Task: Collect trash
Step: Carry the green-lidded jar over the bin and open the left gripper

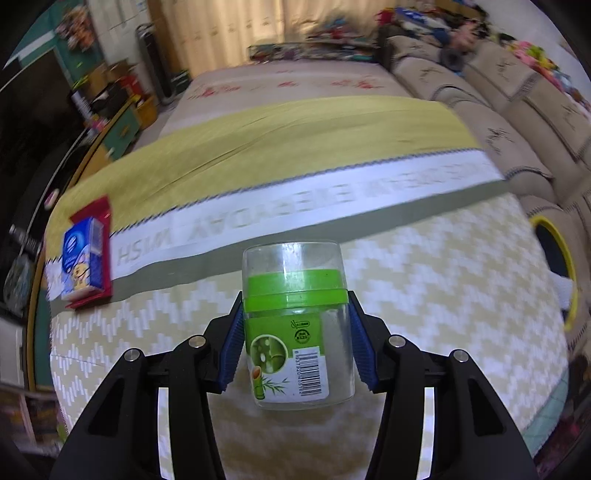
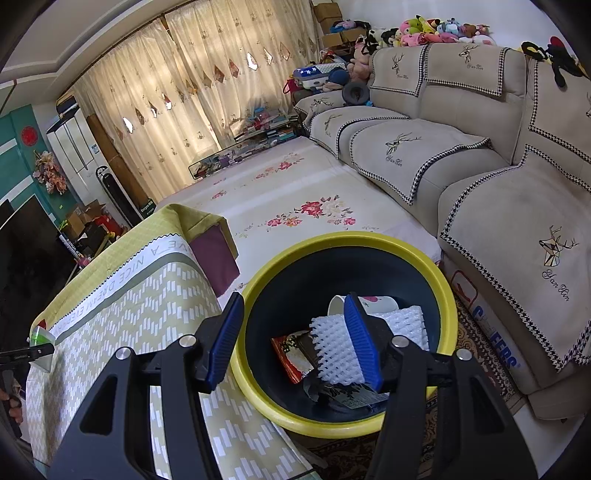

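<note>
Gripping the clear jar (image 1: 295, 325) — left gripper (image 1: 295, 343) jaws closed on it.

A jar (image 1: 295, 325) stands on the table (image 1: 424, 266), a box (image 1: 83, 258) to its left, a bin (image 2: 347, 332) beside the table.

A beige sofa (image 2: 461, 177) is seen; plush toys (image 2: 424, 31) are lined along its back, a floral rug (image 2: 295, 206) spread before it.

Clear jar (image 1: 295, 325) (green lid and label) upright on patterned tablecloth (image 1: 443, 277).
</note>
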Action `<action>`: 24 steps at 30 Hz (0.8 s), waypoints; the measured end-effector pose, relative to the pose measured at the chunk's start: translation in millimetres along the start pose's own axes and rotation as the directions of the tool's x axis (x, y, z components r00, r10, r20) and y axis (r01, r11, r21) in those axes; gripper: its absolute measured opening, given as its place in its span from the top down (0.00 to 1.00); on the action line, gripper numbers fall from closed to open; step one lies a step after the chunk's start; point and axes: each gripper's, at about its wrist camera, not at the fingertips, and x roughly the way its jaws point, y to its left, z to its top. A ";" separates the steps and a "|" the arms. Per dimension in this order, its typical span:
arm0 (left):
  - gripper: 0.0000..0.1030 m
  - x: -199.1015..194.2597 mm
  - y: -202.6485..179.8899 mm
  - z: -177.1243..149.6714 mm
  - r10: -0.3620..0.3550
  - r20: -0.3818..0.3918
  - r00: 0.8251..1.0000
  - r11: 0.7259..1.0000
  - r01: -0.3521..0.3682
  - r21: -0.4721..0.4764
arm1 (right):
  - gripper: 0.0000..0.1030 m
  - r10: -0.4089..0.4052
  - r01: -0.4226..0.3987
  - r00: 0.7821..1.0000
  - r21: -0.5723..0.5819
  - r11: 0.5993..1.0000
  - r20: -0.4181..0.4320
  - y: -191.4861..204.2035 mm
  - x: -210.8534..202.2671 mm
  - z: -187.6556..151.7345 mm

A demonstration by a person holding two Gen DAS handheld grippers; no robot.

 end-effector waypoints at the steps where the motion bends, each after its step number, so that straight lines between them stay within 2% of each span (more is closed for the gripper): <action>1: 0.51 -5.8 -11.0 -0.1 -0.019 0.010 1.000 1.000 0.019 0.022 | 0.48 0.000 0.000 1.000 0.001 1.000 0.001 -0.5 -0.7 -0.1; 6: 0.51 -29.1 -69.9 0.3 -0.121 0.045 0.992 0.985 0.114 0.131 | 0.48 -0.006 0.006 1.000 0.013 1.000 0.012 -10.6 -8.1 -0.5; 12: 0.51 -43.1 -162.4 1.8 -0.245 0.047 0.968 0.938 0.224 0.265 | 0.48 -0.027 0.025 0.999 0.041 0.999 0.028 -32.7 -19.7 -0.4; 18: 0.51 -33.7 -252.5 12.4 -0.318 0.008 0.948 0.882 0.293 0.370 | 0.48 -0.055 0.053 0.998 0.074 0.996 0.029 -60.4 -29.3 -3.5; 20: 0.51 -24.0 -289.8 17.4 -0.340 -0.022 0.940 0.860 0.320 0.397 | 0.48 -0.064 0.062 0.998 0.086 0.994 0.026 -70.6 -30.8 -5.4; 24: 0.51 -6.8 -339.5 20.6 -0.367 -0.078 0.927 0.829 0.364 0.426 | 0.48 -0.078 0.075 0.997 0.110 0.991 0.020 -89.0 -33.4 -8.7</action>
